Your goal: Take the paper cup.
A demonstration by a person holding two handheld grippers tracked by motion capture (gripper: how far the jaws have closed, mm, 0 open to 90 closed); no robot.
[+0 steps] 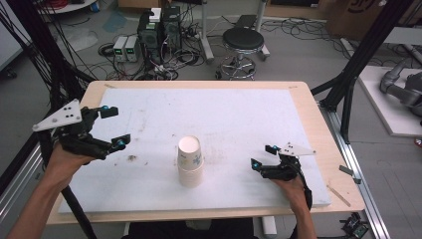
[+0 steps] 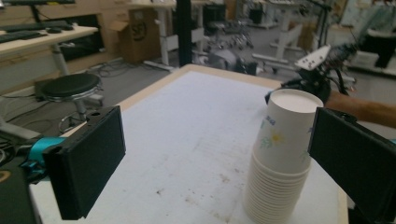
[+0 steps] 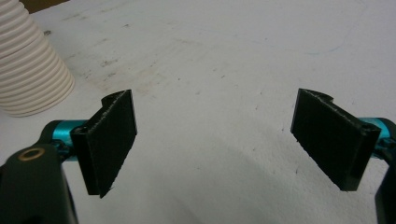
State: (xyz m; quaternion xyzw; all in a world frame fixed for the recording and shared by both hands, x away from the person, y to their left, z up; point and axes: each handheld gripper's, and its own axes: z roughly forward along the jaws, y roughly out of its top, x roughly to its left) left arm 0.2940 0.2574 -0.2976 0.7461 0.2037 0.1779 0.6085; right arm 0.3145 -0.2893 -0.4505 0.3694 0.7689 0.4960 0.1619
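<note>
White foam covers the worktop point(image 1: 239, 114); a nested stack of paper cups point(image 1: 190, 162) stands mid-front, between the left hand-held gripper point(image 1: 113, 128) and right hand-held gripper point(image 1: 263, 156), both released. Light, crushable: grip the top cup's wall gently.

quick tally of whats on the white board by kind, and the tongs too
stack of paper cups: 1 (cups nested upside down, too tight to count singly)
tongs: 2, left tongs and right tongs, both open
total: 3
</note>
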